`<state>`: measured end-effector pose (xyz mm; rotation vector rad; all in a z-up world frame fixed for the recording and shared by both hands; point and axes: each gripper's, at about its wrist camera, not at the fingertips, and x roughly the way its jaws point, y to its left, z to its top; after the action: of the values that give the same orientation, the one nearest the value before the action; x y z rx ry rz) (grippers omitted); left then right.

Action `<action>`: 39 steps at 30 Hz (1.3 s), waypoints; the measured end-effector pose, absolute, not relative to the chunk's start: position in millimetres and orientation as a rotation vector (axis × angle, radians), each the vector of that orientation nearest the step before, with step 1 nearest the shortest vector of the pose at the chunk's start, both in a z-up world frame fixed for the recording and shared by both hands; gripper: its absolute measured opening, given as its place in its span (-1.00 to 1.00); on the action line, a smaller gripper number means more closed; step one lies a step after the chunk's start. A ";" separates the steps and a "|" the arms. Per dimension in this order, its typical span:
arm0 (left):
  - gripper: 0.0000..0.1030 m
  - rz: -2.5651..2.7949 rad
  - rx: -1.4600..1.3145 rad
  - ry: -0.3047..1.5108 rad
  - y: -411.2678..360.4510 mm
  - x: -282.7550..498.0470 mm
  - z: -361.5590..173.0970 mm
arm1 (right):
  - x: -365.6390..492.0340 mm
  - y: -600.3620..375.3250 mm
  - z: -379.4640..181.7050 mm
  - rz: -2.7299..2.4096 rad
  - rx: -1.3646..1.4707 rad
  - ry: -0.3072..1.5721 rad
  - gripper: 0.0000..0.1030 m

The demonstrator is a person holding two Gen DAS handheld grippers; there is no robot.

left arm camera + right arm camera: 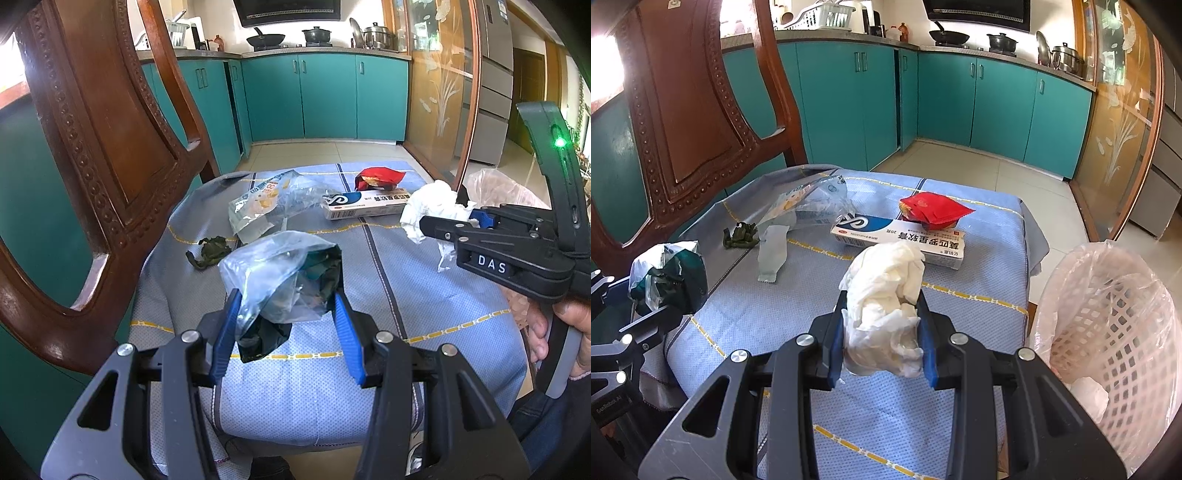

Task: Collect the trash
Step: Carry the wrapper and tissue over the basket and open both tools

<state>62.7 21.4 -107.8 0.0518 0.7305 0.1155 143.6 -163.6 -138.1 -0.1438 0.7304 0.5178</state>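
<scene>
Crinkled clear plastic, wrapped about a dark green inner wrapper, forms the plastic bag [284,280] clamped between the blue pads of the left gripper [286,317], at the six o'clock part of the left wrist view; both pads press its sides, and the bag hangs clear above the blue cloth [424,295]. White, soft and crumpled, the tissue wad [882,310] sits pinched in the right gripper [882,332], its jaws closed on the wad's lower half while the upper half billows free toward twelve o'clock.

Handling, as a judgement: both items look very light and wholly compliant; the film is probably slippery and springy, so a hold across its bunched middle seems safer than on a loose edge; the tissue likely compresses to nothing and may tear or shed if pulled by a corner.

Still lying on the cloth: a long white and blue box [897,236], stiff, best taken across its narrow width; a red packet [934,210] resting at its far end; a clear printed wrapper [801,206] at eleven o'clock; a small crumpled green scrap [740,234] at ten o'clock.

Lined with thin pink film, the lattice bin [1108,314] stands beside the cloth at three o'clock of the right wrist view, near the tissue.
</scene>
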 end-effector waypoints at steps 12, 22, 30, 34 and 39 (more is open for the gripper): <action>-0.03 0.005 0.001 0.676 -4.4 67.3 -85.2 | 145.3 -233.5 -90.8 0.429 0.038 0.615 -0.34; -0.03 -0.255 0.003 0.692 -95.1 115.7 -81.5 | 158.6 -371.1 -107.1 0.038 0.218 0.764 -0.34; -0.03 -0.411 0.097 0.734 -184.6 139.7 -87.1 | 157.0 -419.9 -129.5 -0.034 0.364 0.855 -0.11; 0.01 -0.486 0.139 0.746 -213.1 141.3 -92.5 | 154.8 -424.8 -123.6 -0.057 0.403 0.810 0.44; 0.54 -0.489 0.133 0.744 -214.6 136.9 -95.8 | 155.1 -427.0 -117.7 -0.051 0.450 0.762 0.46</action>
<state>136.9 -214.6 -95.8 0.1327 0.7442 -0.4891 155.1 -427.0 -117.7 0.4501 0.7620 -0.0510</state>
